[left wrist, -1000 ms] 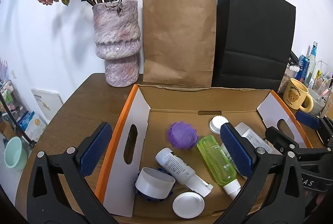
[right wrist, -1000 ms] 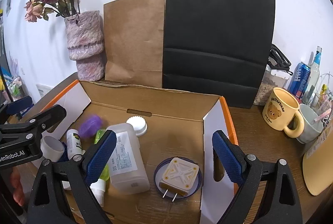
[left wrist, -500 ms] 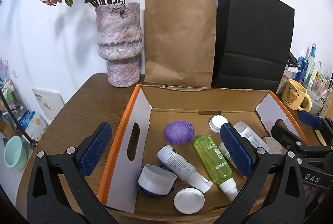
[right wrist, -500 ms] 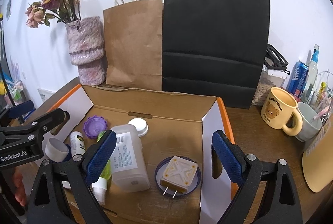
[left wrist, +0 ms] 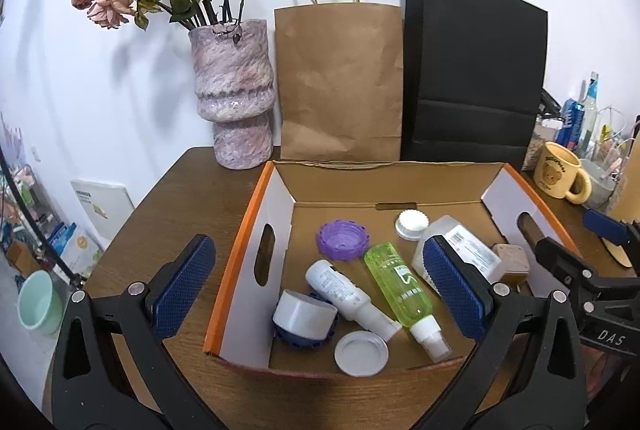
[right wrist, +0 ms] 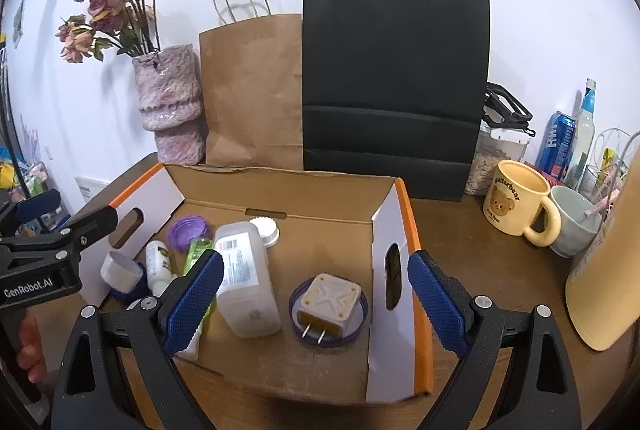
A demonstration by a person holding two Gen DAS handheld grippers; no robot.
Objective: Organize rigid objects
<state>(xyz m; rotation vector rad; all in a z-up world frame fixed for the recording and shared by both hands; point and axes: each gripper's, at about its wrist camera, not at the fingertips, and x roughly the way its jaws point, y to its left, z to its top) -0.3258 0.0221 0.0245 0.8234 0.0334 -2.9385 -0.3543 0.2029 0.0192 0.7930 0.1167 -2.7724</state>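
Note:
An orange-edged cardboard box (left wrist: 248,242) (right wrist: 408,214) lies on a wooden table. In it are a purple lid (left wrist: 342,240) (right wrist: 188,230), a green spray bottle (left wrist: 402,290), a white bottle (left wrist: 344,296), a clear flat bottle (right wrist: 244,278), a white ribbed cap (left wrist: 412,224) and a white round lid (left wrist: 361,348). A white cup (left wrist: 304,314) sits on a blue lid. A beige plug adapter (right wrist: 328,304) rests on a dark lid. My left gripper (left wrist: 320,286) hangs open over the box's near left. My right gripper (right wrist: 316,300) is open above the near right, empty.
Behind the box stand a pink vase (left wrist: 234,98) with dried roses, a brown paper bag (left wrist: 340,82) and a black paper bag (right wrist: 394,86). A yellow bear mug (right wrist: 516,204), a grey cup, cans and a jar crowd the table's right side. A hand (right wrist: 30,350) holds the left gripper's handle.
The purple lid, blurred in motion a second ago, now lies still in the box. Both grippers have drawn back and up slightly, still open.

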